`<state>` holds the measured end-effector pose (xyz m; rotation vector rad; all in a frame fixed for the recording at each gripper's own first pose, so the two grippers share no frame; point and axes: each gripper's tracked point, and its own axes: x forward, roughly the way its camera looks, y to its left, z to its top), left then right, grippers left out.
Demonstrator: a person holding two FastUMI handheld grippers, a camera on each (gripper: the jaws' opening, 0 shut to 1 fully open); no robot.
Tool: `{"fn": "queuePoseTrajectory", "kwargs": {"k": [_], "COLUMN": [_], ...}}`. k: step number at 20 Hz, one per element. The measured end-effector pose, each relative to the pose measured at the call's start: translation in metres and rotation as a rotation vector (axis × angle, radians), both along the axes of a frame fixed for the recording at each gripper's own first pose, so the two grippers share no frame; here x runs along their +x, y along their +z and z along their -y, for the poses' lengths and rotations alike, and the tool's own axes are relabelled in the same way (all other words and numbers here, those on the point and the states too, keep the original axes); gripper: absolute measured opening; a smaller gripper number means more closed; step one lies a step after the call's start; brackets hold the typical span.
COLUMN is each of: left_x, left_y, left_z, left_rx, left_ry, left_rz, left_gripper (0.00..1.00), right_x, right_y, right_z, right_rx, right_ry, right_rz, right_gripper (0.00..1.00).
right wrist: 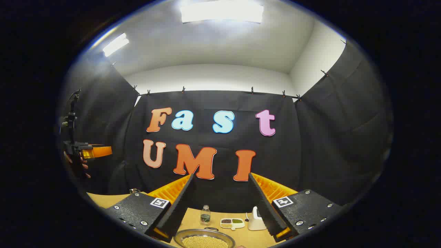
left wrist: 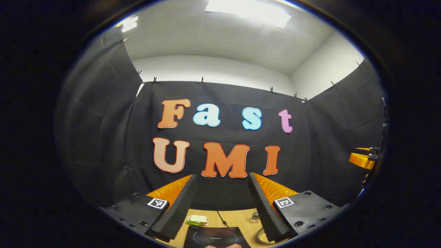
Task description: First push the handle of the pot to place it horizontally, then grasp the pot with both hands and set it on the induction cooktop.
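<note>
1. While both grippers are held high and aimed at the booth's wall, the containers sit low in each frame. In the right gripper view a round metal pan [right wrist: 204,238] at the bottom centre holds small yellowish grains; whether this is the pot of the task I cannot tell, and no handle can be made out.
2. Behind it on the wooden table [right wrist: 103,199] stand a small clear bottle [right wrist: 205,215], a white divided dish [right wrist: 232,223] with dark and green contents, and a white object [right wrist: 255,218] partly hidden by a finger.
3. In the left gripper view a black induction cooktop [left wrist: 215,237] lies at the bottom centre, with a pale green and white packet [left wrist: 197,220] behind it and a grain-filled rim at lower right, just beside the finger.
4. The right gripper [right wrist: 222,210] has its fingers spread wide, holding nothing; the pan lies below and between them, apart.
5. The left gripper [left wrist: 220,210] is likewise spread wide and empty, the cooktop between its fingers.
6. At the left edge of the right gripper view a hand [right wrist: 77,162] holds the other gripper up.
</note>
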<state>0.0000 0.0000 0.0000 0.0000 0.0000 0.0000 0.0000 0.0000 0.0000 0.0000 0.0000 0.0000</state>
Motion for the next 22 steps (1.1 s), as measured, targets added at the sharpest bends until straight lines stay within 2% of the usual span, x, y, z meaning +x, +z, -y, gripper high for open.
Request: {"fn": "queuePoseTrajectory", "kwargs": {"k": [3,7,8,9,12,16,22], "left_x": [-0.007,-0.015,-0.018,-0.020,-0.025,-0.029,-0.029], "left_y": [0.002,0.017,0.020,0.023,0.030,0.019,0.029], "left_z": [0.002,-0.001,0.000,0.002,0.000,0.005,-0.018], "left_rx": [0.000,0.011,0.011,0.013,0.035,0.033,0.047], "left_ry": [0.014,0.042,0.044,0.043,0.051,0.027,0.087], "left_rz": [-0.004,0.033,0.041,0.050,0.063,0.006,0.044], "left_gripper": [0.98,0.96,0.97,0.98,0.97,0.96,0.97], "right_x": [-0.003,-0.011,-0.013,-0.013,-0.013,-0.017,-0.019], "right_y": [0.007,0.016,0.017,0.018,0.022,0.025,0.027], "right_z": [-0.004,-0.011,-0.011,-0.011,-0.009,-0.011,-0.013], "right_rx": [-0.005,-0.001,0.004,0.005,0.000,0.023,-0.005], "right_ry": [0.018,0.064,0.072,0.076,0.062,0.067,0.065], "right_rz": [0.009,0.025,0.024,0.024,0.036,0.038,0.041], "right_gripper": [0.96,0.94,0.97,0.95,0.95,0.95,0.95]}}
